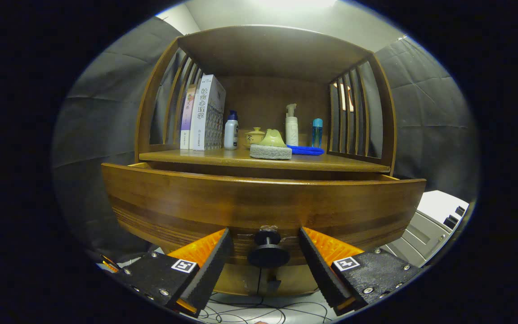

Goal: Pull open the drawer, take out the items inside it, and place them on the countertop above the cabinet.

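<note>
Gripper view: fingers [265,245] spread apart flanking the drawer [263,207] knob [268,252]; books [205,114], bottles [291,128] and sponge [271,150] crowd the countertop [187,156].

Books [205,114] stand at nine o'clock from the white bottle [230,131]. A teapot [255,136] sits at three o'clock from that bottle. Cables [259,310] lie on the floor at six o'clock.

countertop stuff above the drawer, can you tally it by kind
Upright books: 2
Bottles: 3, white blue-capped bottle, white pump bottle, slim clear blue bottle
Yellow lidded tea cup: 1
Green-handled grey scrub sponge: 1
Folded blue cloth: 1
Total: 8
</note>
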A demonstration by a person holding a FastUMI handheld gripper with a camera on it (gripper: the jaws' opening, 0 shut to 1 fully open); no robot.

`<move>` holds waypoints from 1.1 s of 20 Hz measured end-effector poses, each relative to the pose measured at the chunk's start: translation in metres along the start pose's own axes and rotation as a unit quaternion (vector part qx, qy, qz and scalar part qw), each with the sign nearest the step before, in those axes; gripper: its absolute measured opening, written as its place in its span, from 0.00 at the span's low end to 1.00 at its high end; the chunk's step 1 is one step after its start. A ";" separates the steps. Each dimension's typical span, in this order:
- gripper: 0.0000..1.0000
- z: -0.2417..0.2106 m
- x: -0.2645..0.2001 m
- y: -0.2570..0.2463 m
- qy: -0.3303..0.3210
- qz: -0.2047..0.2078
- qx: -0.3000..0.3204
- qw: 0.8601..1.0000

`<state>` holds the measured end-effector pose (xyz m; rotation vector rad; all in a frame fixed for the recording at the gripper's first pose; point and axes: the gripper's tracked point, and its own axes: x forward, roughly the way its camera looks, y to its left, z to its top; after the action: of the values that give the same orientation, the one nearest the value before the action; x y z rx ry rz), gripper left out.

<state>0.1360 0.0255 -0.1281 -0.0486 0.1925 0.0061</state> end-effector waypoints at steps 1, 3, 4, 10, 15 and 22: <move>0.95 0.001 0.005 0.000 -0.001 0.000 0.001 1.000; 0.95 0.002 0.013 -0.001 -0.001 0.002 0.000 1.000; 0.95 0.002 0.017 0.000 -0.002 0.002 0.000 1.000; 0.95 0.006 0.042 -0.002 -0.001 0.006 -0.001 1.000; 0.95 0.010 0.061 -0.003 -0.002 0.008 -0.002 1.000; 0.95 0.012 0.078 -0.006 -0.005 0.009 -0.001 1.000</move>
<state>0.2146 0.0206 -0.1309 -0.0483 0.1838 0.0235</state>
